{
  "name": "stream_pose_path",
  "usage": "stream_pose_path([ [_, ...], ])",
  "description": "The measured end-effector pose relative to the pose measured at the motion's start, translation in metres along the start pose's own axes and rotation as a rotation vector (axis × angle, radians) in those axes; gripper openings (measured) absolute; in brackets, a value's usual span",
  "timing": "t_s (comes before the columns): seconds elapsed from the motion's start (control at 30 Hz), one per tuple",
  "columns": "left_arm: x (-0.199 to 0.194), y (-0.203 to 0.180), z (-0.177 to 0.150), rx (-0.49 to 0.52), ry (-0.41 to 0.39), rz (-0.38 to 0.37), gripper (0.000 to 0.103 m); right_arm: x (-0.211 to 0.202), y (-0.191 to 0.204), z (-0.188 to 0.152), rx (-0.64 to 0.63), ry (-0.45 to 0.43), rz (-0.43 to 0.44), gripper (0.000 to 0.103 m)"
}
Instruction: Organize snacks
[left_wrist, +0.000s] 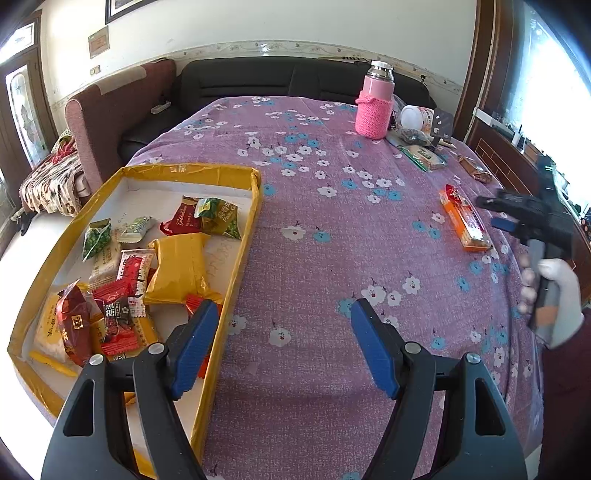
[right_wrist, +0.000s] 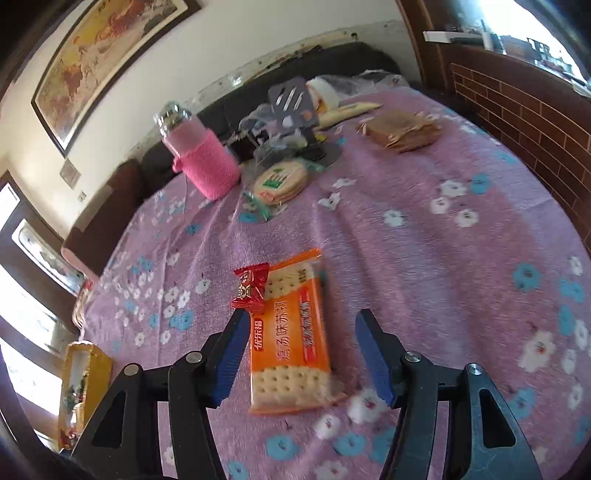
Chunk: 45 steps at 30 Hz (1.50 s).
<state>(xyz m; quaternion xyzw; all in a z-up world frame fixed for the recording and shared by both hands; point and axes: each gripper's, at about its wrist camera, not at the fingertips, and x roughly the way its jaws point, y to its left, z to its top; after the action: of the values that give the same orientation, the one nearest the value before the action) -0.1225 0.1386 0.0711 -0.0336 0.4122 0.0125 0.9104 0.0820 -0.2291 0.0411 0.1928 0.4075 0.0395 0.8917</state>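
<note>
A yellow-rimmed box (left_wrist: 242, 229) at the left holds several snack packets, among them a yellow pack (left_wrist: 181, 271). My left gripper (left_wrist: 282, 321) is open and empty, with its left finger over the box's right rim. An orange cracker pack (right_wrist: 291, 332) lies on the purple flowered cloth with a small red candy (right_wrist: 250, 288) at its far left corner. My right gripper (right_wrist: 302, 330) is open and straddles the near part of the pack, a little above it. The pack (left_wrist: 466, 223) and the right gripper (left_wrist: 496, 214) also show in the left wrist view.
A pink sleeved bottle (left_wrist: 373, 101) stands at the far side. Beside it lie a round cracker pack (right_wrist: 280, 181), a brown packet (right_wrist: 400, 129), a plastic bag and a small grey stand (right_wrist: 293, 101). A dark sofa and a brick-pattern wall border the table.
</note>
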Motion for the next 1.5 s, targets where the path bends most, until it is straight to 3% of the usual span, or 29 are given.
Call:
stream_pose_path([
  [0.13,0.003,0.003,-0.001,-0.01,0.009,-0.005,0.074,0.037,0.026,-0.015,-0.124,0.087,-0.068,0.06],
  [0.2,0.006,0.006,-0.001,-0.021,0.017,-0.013,0.074,0.037,0.041,-0.026,-0.215,0.071,-0.112,0.057],
  [0.23,0.008,0.007,-0.001,-0.028,0.024,-0.019,0.074,0.036,0.052,-0.035,-0.257,0.085,-0.09,0.057],
  [0.4,0.017,0.01,-0.002,-0.043,0.049,-0.043,0.074,0.024,0.098,-0.079,-0.383,0.197,0.098,0.057],
  [0.47,0.018,0.011,-0.002,-0.044,0.048,-0.046,0.074,0.02,0.114,-0.095,-0.406,0.297,0.28,0.058],
  [0.53,0.017,0.014,-0.002,-0.05,0.046,-0.057,0.074,0.013,0.118,-0.098,-0.385,0.352,0.402,0.057],
  [0.63,0.016,0.017,-0.002,-0.065,0.041,-0.079,0.074,0.009,0.107,-0.072,-0.327,0.24,0.304,0.063],
  [0.73,0.015,0.019,-0.002,-0.075,0.039,-0.1,0.074,0.023,0.104,-0.056,-0.299,0.211,0.225,0.063],
  [0.9,0.013,0.02,-0.001,-0.114,0.056,-0.207,0.074,0.052,0.128,-0.052,-0.391,0.129,0.047,0.059],
  [0.93,0.012,0.017,-0.002,-0.11,0.06,-0.224,0.074,0.062,0.13,-0.049,-0.394,0.128,0.022,0.056],
  [1.03,0.01,0.006,-0.003,-0.081,0.065,-0.25,0.074,0.071,0.135,-0.047,-0.417,0.102,-0.027,0.028],
  [1.07,0.011,0.002,-0.003,-0.073,0.073,-0.262,0.074,0.072,0.137,-0.048,-0.425,0.098,-0.039,0.027],
  [1.13,0.018,-0.009,-0.003,-0.06,0.105,-0.285,0.074,0.071,0.137,-0.049,-0.419,0.108,-0.019,0.026],
  [1.2,0.028,-0.016,-0.003,-0.063,0.144,-0.309,0.074,0.06,0.128,-0.051,-0.397,0.104,0.009,0.017],
  [1.3,0.047,-0.028,0.0,-0.071,0.195,-0.322,0.074,0.028,0.102,-0.053,-0.322,0.077,0.104,0.017],
  [1.5,0.083,-0.064,0.013,-0.017,0.229,-0.257,0.074,-0.009,0.069,-0.059,-0.268,0.023,0.18,0.017],
])
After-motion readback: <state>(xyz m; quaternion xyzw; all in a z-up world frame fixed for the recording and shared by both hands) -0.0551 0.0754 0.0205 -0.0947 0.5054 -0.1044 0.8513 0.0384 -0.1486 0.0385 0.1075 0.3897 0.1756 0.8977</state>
